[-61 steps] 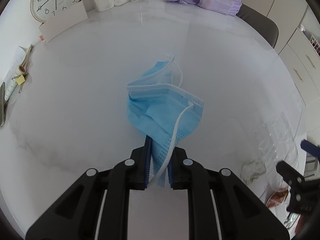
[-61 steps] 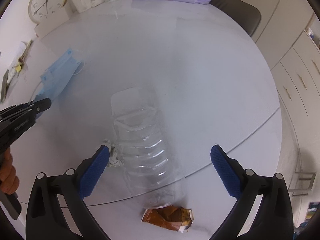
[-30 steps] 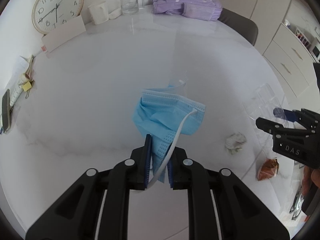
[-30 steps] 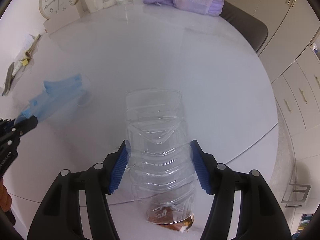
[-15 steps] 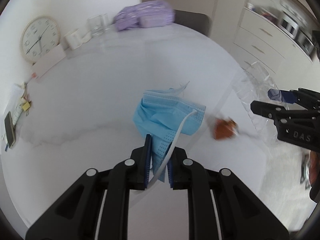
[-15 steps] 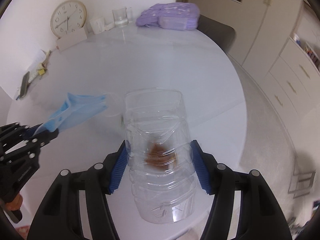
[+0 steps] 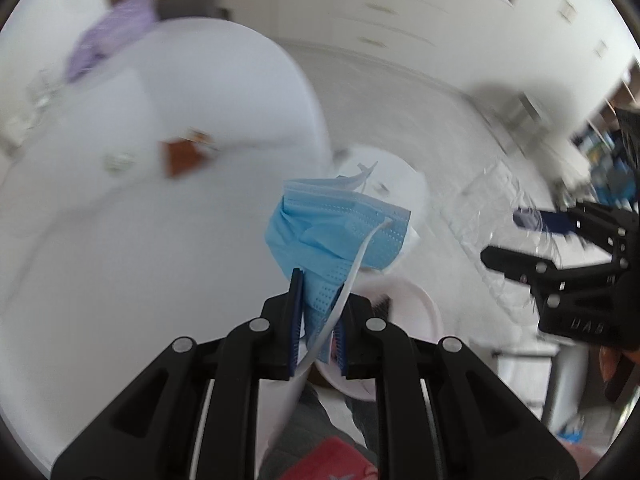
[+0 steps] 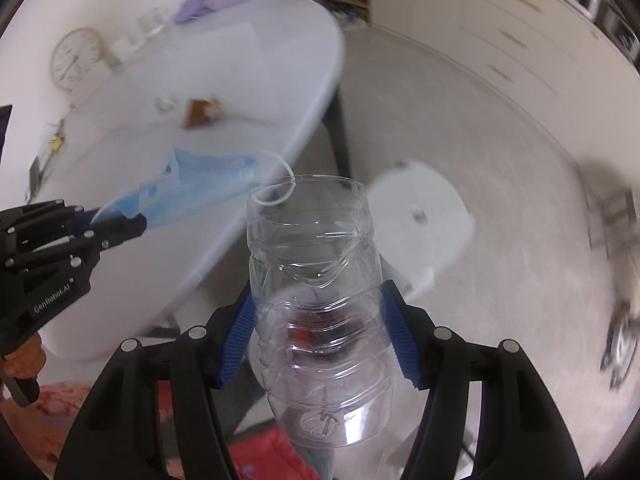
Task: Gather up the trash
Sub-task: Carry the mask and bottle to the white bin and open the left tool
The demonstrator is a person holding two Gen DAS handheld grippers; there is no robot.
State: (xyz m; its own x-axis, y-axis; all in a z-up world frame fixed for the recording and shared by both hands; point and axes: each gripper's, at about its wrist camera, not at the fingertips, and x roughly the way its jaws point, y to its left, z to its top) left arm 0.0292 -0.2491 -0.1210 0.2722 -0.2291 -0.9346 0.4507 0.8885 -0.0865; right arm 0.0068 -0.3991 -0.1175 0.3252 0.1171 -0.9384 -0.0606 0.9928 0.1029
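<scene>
Both my hands have swung off the table (image 8: pixel 224 92) within the last second, so each carries its piece toward a bin I can't yet make out. On the left, my left gripper (image 7: pixel 318 312) is pinched tight on the blue face mask (image 7: pixel 340 232), which hangs past the table's near edge. Still near that edge lie the crumpled tissue (image 8: pixel 166 103) and brown wrapper (image 8: pixel 200 112), left to fetch. On the right, my right gripper (image 8: pixel 320 336) squeezes the clear plastic bottle (image 8: pixel 316 280) over open floor. Only the right view shows the mask's ear loop dangling at the bottle's far end.
</scene>
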